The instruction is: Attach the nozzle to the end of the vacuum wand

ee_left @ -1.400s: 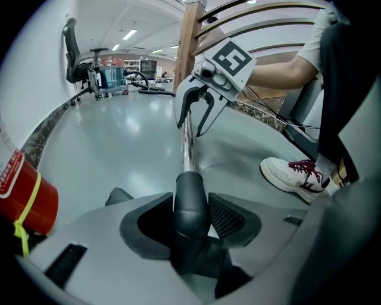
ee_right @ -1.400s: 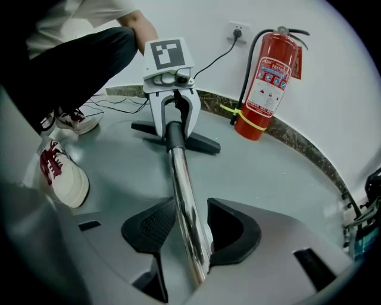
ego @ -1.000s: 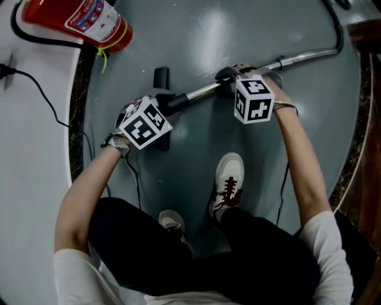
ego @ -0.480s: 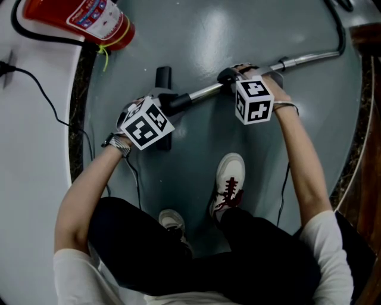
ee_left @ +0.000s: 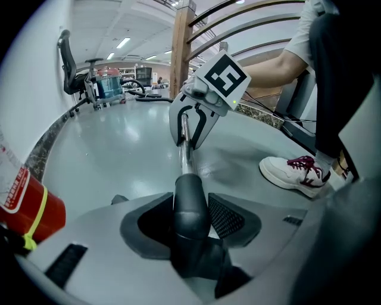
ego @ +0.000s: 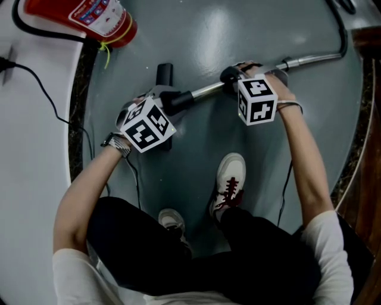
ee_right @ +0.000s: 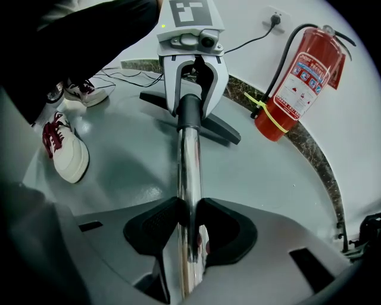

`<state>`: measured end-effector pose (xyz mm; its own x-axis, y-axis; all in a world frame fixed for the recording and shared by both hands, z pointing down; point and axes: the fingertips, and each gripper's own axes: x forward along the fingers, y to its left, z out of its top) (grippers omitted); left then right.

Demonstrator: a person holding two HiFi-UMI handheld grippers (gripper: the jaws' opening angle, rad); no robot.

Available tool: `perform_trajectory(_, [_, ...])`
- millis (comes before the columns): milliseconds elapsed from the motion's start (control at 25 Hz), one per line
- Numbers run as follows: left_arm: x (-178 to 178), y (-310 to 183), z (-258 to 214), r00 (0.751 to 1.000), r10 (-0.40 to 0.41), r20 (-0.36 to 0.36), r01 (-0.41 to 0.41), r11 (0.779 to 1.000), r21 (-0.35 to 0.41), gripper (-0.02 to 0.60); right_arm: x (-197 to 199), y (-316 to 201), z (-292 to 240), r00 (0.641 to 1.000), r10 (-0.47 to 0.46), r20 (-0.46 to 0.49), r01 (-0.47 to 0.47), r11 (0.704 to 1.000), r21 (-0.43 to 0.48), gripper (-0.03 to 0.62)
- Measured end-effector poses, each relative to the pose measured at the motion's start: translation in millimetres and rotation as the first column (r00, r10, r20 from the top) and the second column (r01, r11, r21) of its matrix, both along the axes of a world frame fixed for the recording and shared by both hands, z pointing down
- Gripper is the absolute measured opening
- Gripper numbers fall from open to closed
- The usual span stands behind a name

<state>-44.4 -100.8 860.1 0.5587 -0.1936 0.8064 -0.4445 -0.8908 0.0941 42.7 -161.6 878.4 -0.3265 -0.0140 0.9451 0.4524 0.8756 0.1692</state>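
Person stands over the wand [ego: 208, 90], a chrome tube slanting low over the grey floor [ego: 238, 36], w/ one gripper in each hand.

The left gripper [ego: 169, 102] is at the wand's lower end, pinching the black neck [ee_left: 190, 205] of the nozzle [ego: 164, 74]. Its pads sit against the neck on both sides, and the chrome tube runs out of the neck's top. The nozzle is a black T-shaped floor head, its bar flat on the floor, crosswise to the wand and right under that end. The wand's tip goes into the neck; can't tell if it's fully seated.

The right gripper [ee_right: 189, 223] is a bit farther up the wand, near the left one but not touching it. Its jaws have just been closing, and the pads now press the chrome tube btwn them. Both grippers point steeply down at the wand from the person's side.

Past the right gripper the wand carries on to its far end, where a black hose [ego: 341, 33] bends away. A red fire extinguisher [ego: 101, 18] stands by the white wall, well beyond the wand's nozzle end, on the side away from the person. A white shoe [ego: 229, 179] w/ red laces is on the person's side of the wand, approx. opposite the right gripper and apart from it.
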Motion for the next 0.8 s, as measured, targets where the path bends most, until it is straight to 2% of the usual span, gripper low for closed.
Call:
perform_trajectory(280, [-3.2, -1.0, 1.1, 0.998, 0.037, 0.053, -0.042, 0.993, 0.109, 0.184, -3.0, -3.0, -10.2, 0.999, 0.016, 0.046, -0.017, 1.0, 0.013, 0.147])
perform_trajectory(520, [-4.1, -4.3, -2.0, 1.0, 0.013, -0.001, -0.013, 0.996, 0.092, 0.184, -4.6, -5.8, -20.7, 0.997, 0.021, 0.068, -0.023, 0.999, 0.028, 0.147])
perform_trajectory(800, [-4.2, -6.0, -5.9, 1.0, 0.011, -0.021, -0.009, 0.998, 0.067, 0.183, -4.9, -6.7, -24.0, 0.997, 0.014, 0.071, -0.017, 0.999, 0.042, 0.147])
